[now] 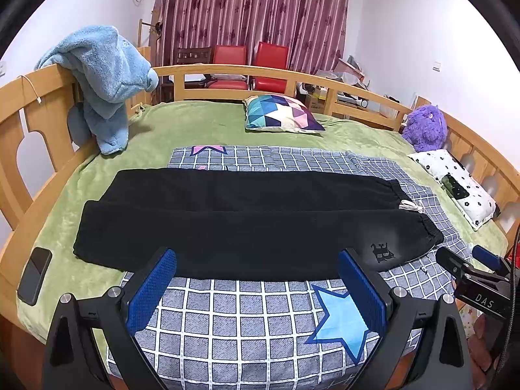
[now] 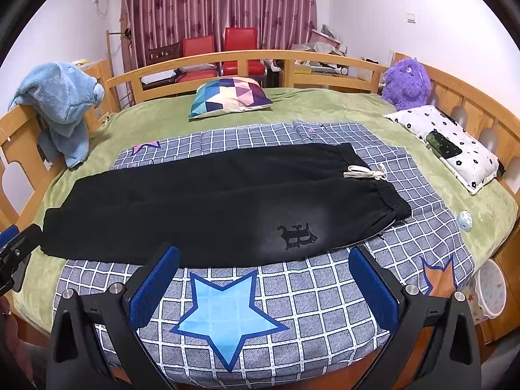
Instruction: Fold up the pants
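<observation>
Bedroom, green-covered bed [image 1: 201,123] with checked blanket [image 2: 325,292] on top. Black pants [image 1: 247,224] lie flat across blanket, legs side by side, waistband at right, cuffs at left. Left tongs [image 1: 256,279] wide, empty, hovering at near edge. Right tongs [image 2: 265,276] wide, empty. Risk: pinching blanket along with pants, dragging both; drawstring [image 2: 367,173] may snag.

one pants [image 1: 247,224], two pillows [image 1: 281,112] [image 1: 461,185], two red chairs [image 1: 229,65] [image 1: 271,65], one phone [image 1: 35,274]
</observation>
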{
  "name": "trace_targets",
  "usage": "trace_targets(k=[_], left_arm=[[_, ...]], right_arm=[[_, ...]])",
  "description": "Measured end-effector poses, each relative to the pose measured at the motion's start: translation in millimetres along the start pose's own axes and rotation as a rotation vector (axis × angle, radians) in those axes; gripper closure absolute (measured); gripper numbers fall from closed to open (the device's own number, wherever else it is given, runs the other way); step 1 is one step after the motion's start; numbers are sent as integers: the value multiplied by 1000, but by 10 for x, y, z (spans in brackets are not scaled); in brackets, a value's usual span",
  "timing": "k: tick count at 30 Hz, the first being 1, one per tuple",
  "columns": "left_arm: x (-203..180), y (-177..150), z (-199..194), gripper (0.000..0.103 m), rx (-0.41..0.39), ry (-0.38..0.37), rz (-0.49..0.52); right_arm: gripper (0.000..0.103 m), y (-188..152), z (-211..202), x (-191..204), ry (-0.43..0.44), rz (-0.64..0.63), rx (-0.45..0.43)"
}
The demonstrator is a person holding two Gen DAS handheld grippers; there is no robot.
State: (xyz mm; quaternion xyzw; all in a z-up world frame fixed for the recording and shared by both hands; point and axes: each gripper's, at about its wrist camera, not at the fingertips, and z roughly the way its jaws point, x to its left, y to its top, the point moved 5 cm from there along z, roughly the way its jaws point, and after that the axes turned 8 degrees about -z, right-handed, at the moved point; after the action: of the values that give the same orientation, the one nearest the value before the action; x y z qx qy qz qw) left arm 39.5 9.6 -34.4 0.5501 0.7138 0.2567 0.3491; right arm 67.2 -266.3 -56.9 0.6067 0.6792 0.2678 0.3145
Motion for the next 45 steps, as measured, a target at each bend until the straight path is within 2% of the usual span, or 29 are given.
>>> trace_targets(k=[45], left_arm=[[-4, 5, -14, 3, -3, -2, 2]], right_arm=[[1, -6, 10, 12, -4, -17, 10]])
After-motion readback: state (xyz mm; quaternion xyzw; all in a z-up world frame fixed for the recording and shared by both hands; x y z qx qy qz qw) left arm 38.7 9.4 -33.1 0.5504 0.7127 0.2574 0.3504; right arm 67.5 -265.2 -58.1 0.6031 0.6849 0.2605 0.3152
